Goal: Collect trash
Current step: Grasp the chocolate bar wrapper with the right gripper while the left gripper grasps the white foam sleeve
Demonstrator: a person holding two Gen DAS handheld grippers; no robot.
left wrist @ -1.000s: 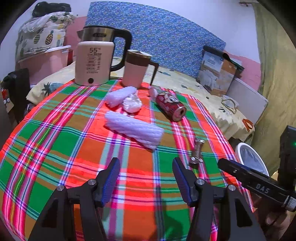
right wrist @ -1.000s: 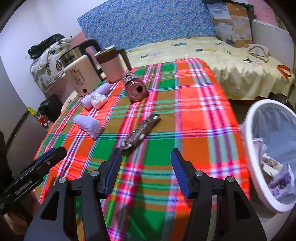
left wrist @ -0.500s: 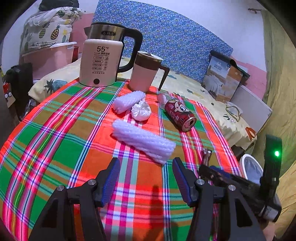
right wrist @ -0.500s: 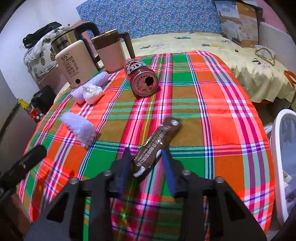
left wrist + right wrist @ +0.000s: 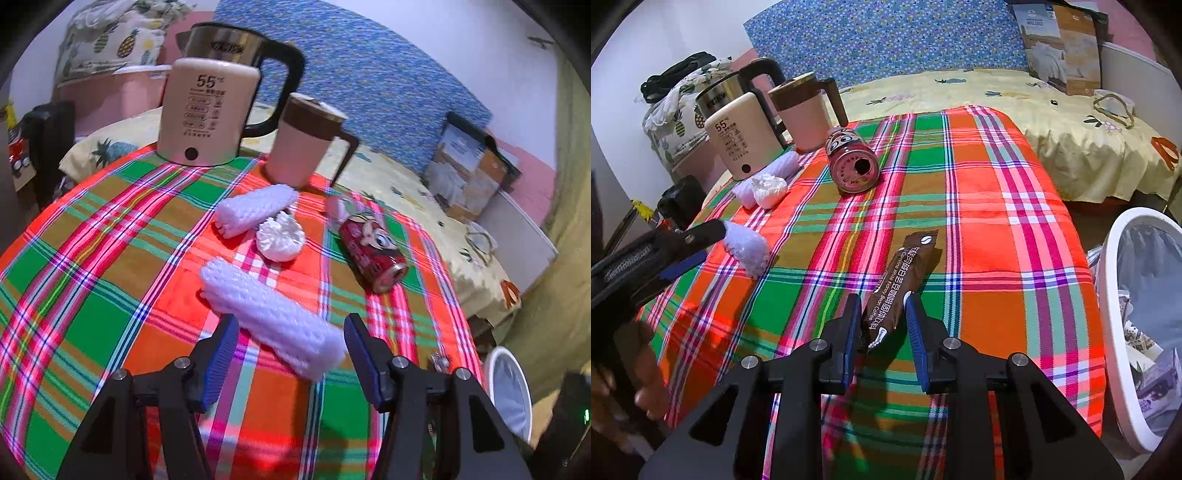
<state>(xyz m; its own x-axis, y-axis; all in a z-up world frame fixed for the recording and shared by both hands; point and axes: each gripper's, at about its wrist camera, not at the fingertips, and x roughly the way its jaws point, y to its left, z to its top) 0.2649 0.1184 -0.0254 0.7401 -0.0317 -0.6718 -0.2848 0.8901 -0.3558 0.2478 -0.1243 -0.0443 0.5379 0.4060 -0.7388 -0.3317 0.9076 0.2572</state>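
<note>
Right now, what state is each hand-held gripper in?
Left hand-held gripper: open, straddling the foam net sleeve, not gripping.
Right hand-held gripper: jaws closing around the brown coffee sachet.

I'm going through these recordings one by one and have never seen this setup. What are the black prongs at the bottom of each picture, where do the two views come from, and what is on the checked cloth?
No robot here: a person holds a two-finger gripper in each hand, and each carries a wide-angle camera looking along its fingers.

In the left-hand view, the left gripper is open, its fingers either side of a long white foam sleeve without pressing it.

In the right-hand view, the right gripper is closing on a brown coffee sachet.

Also on the checked tablecloth: a red can on its side, a second foam sleeve, a crumpled white wad, a kettle and a mug. A white bin stands beside the table.
</note>
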